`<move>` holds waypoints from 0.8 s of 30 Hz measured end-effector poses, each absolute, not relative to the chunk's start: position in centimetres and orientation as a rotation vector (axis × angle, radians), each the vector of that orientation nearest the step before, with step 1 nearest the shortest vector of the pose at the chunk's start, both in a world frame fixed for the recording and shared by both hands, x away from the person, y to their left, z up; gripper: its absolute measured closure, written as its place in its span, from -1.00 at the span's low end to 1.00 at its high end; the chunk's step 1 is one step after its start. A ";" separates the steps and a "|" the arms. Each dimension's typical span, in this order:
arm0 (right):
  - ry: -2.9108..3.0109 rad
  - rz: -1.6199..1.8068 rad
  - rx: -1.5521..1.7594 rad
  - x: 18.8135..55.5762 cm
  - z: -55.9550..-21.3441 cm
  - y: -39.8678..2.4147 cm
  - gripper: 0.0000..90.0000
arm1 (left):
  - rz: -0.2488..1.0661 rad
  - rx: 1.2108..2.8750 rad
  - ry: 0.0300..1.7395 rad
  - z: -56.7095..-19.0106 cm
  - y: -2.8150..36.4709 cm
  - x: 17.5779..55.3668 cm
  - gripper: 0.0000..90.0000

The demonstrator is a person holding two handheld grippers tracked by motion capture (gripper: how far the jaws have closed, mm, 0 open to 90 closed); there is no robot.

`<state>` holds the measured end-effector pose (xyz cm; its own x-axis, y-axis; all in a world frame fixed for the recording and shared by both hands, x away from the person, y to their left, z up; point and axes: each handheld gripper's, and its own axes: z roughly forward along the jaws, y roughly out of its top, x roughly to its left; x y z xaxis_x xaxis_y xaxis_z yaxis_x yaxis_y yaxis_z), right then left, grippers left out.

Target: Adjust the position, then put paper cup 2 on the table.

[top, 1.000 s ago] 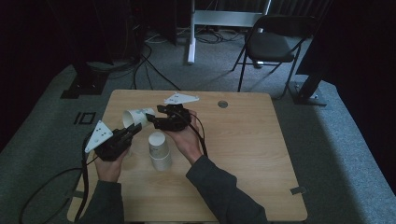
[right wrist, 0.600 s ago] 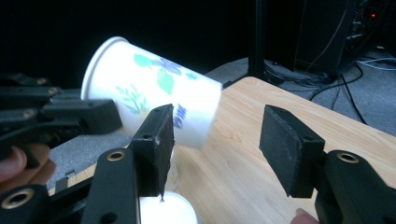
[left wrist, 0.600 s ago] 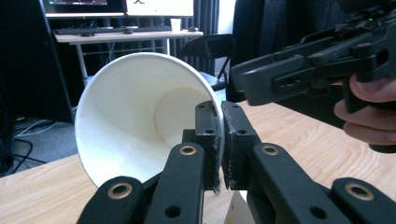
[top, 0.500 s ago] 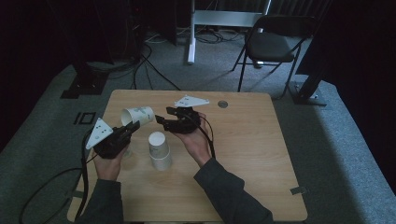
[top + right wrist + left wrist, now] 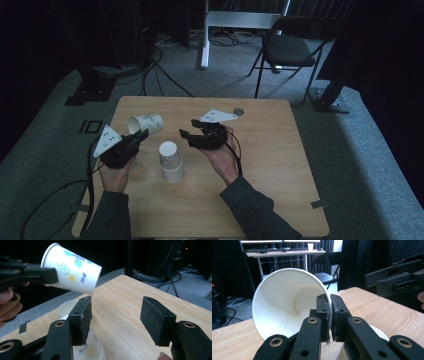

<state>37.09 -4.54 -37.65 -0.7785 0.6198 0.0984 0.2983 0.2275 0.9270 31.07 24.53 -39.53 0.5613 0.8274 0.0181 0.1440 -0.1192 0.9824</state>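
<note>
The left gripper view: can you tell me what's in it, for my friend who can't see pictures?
The left gripper has its two black jaws pinched shut on the rim of a white paper cup, held on its side with the open mouth facing the camera. Below it is a wooden table, and the right gripper reaches in from the right.

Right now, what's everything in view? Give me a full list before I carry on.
held cup: one, white with flower print, on its side in the air, rim pinched by the left gripper
cup stack: one, white, upright on the table
table: one, light wood
round insert: one, grey, table's far edge
chair: one, black, folding, beyond the table
desk: one, far back
left gripper: black, shut on the held cup
right gripper: black, open, jaws just opening, nothing between them
</note>
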 end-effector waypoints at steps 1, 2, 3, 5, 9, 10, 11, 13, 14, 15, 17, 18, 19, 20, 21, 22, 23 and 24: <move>2.211 1.564 0.859 37.0 -37.8 -4.8 -0.07 | 0.719 1.612 0.841 -39.5 24.5 31.1 0.93; 2.209 1.556 0.858 36.9 -37.9 -5.1 -0.07 | 0.720 1.614 0.846 -39.5 24.5 31.1 0.93; 2.207 1.552 0.861 36.9 -38.0 -5.4 -0.07 | 0.722 1.616 0.848 -39.6 24.6 31.2 0.93; 2.204 1.542 0.867 36.7 -38.3 -6.0 -0.07 | 0.722 1.623 0.855 -39.6 24.6 31.3 0.93; 2.201 1.518 0.878 36.4 -38.9 -7.1 -0.08 | 0.727 1.642 0.869 -39.7 24.6 31.4 0.93; 2.202 1.510 0.883 36.3 -39.1 -7.4 -0.08 | 0.725 1.647 0.871 -39.7 24.6 31.5 0.93; 2.203 1.503 0.883 36.2 -39.2 -7.6 -0.08 | 0.726 1.651 0.874 -39.8 24.6 31.5 0.93; 2.204 1.492 0.886 36.0 -39.6 -8.1 -0.08 | 0.725 1.658 0.878 -39.8 24.6 31.6 0.93; 2.204 1.489 0.891 35.9 -39.7 -8.3 -0.08 | 0.726 1.661 0.880 -39.8 24.5 31.6 0.93; 2.205 1.489 0.897 35.8 -39.8 -8.5 -0.09 | 0.726 1.663 0.882 -39.9 24.5 31.7 0.93; 2.208 1.473 0.896 35.5 -40.1 -8.9 -0.09 | 0.726 1.672 0.886 -39.9 24.5 31.7 0.93; 2.209 1.464 0.892 35.4 -40.3 -9.0 -0.09 | 0.726 1.677 0.891 -40.0 24.5 31.8 0.93; 2.211 1.456 0.890 35.3 -40.5 -9.1 -0.10 | 0.726 1.681 0.895 -40.0 24.4 31.8 0.93; 2.215 1.453 0.892 35.1 -40.6 -9.3 -0.10 | 0.726 1.685 0.899 -40.0 24.4 31.8 0.93; 2.217 1.452 0.896 35.0 -40.8 -9.4 -0.10 | 0.723 1.692 0.901 -40.1 24.4 31.8 0.93; 2.219 1.449 0.896 34.9 -40.9 -9.6 -0.10 | 0.722 1.697 0.905 -40.1 24.4 31.9 0.93; 2.218 1.445 0.896 34.8 -41.1 -9.7 -0.11 | 0.721 1.699 0.909 -40.1 24.4 31.9 0.93; 2.219 1.441 0.901 34.7 -41.3 -9.9 -0.11 | 0.718 1.705 0.914 -40.1 24.4 31.9 0.93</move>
